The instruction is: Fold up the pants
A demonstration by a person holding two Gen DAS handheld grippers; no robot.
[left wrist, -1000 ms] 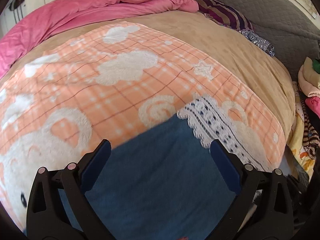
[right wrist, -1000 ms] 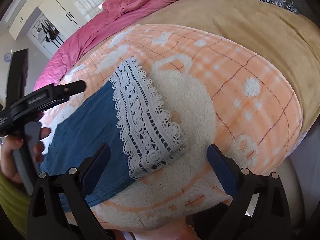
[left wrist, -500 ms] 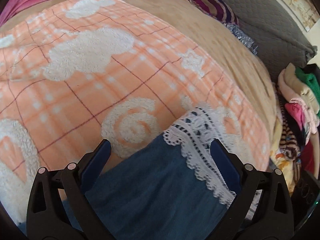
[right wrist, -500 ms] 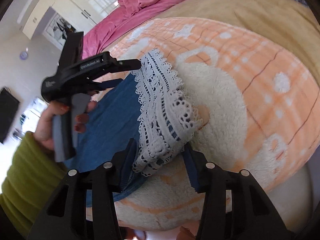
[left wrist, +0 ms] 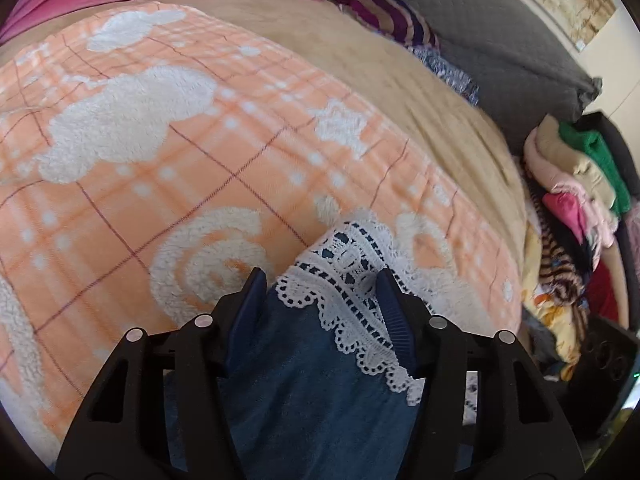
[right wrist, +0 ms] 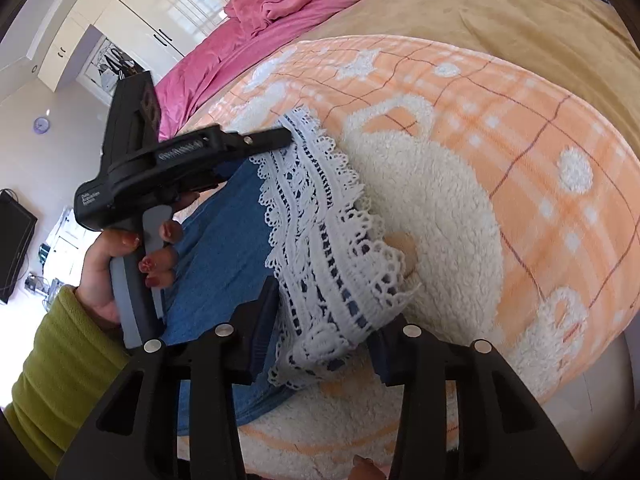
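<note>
Blue denim pants with a white lace hem lie on an orange checked fleece blanket. My left gripper straddles one corner of the hem. Its jaws are closing, and lace and denim fill the gap from pad to pad. In the right wrist view the same lace hem runs across the denim. My right gripper is closing on the near corner, where the lace is bunched between its pads. The left gripper appears at the far corner, held by a hand in a green sleeve.
A tan blanket and a pink duvet lie beyond the orange one. A heap of folded clothes sits at the right of the bed, next to a grey quilted cushion. White wardrobes stand at the back.
Both grippers have narrowed from wide open onto the lace hem, the right first, then the left. The left gripper came down and forward to the hem's far corner.
</note>
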